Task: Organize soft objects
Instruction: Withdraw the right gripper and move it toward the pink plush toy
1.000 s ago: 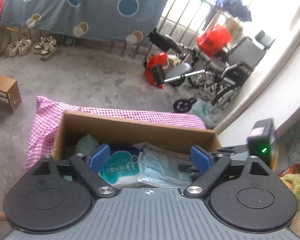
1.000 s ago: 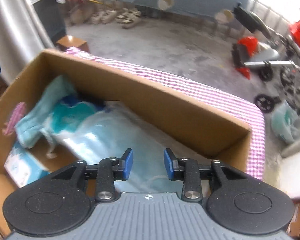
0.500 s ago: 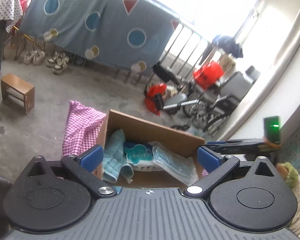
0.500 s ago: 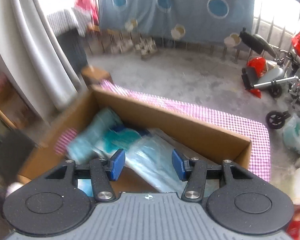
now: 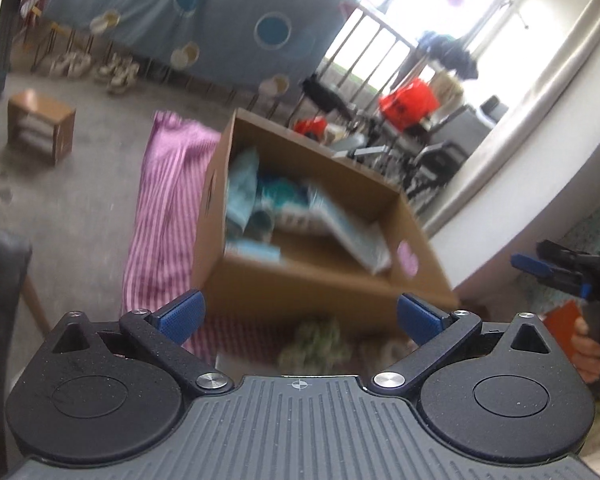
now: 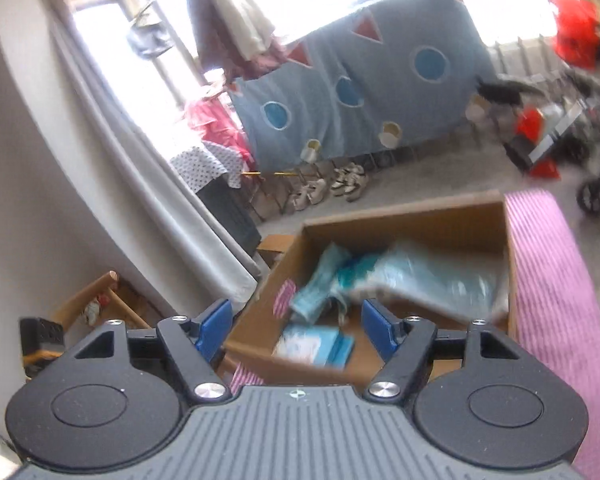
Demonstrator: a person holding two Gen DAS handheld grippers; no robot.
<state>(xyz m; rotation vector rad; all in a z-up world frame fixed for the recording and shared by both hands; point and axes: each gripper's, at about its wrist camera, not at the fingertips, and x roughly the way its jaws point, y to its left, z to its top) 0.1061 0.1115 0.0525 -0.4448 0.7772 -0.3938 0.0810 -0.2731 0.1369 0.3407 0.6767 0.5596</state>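
A cardboard box (image 5: 300, 280) stands on a pink checked cloth (image 5: 160, 208). It holds a teal cloth (image 5: 242, 184), a teal-and-white pack (image 5: 288, 204) and a clear bag of blue masks (image 5: 356, 232). My left gripper (image 5: 298, 316) is open and empty, back from the box's near wall. A blurred greenish soft thing (image 5: 316, 344) lies just below it. My right gripper (image 6: 296, 326) is open and empty, near the box (image 6: 420, 216), above a blue pack (image 6: 312, 346). The right gripper also shows in the left wrist view (image 5: 556, 268).
A blue hanging sheet (image 5: 188, 12), shoes (image 5: 116, 72) and a small wooden stool (image 5: 40, 128) are at the back. A wheelchair (image 5: 432, 152) and red bags (image 5: 408, 104) stand at right. A grey curtain (image 6: 140, 184) and wooden furniture (image 6: 96, 308) are left of the box.
Both grippers have pulled back and up from the box, and both views have swung round. The right gripper's jaws have opened wider. The mask bag stays in the box.
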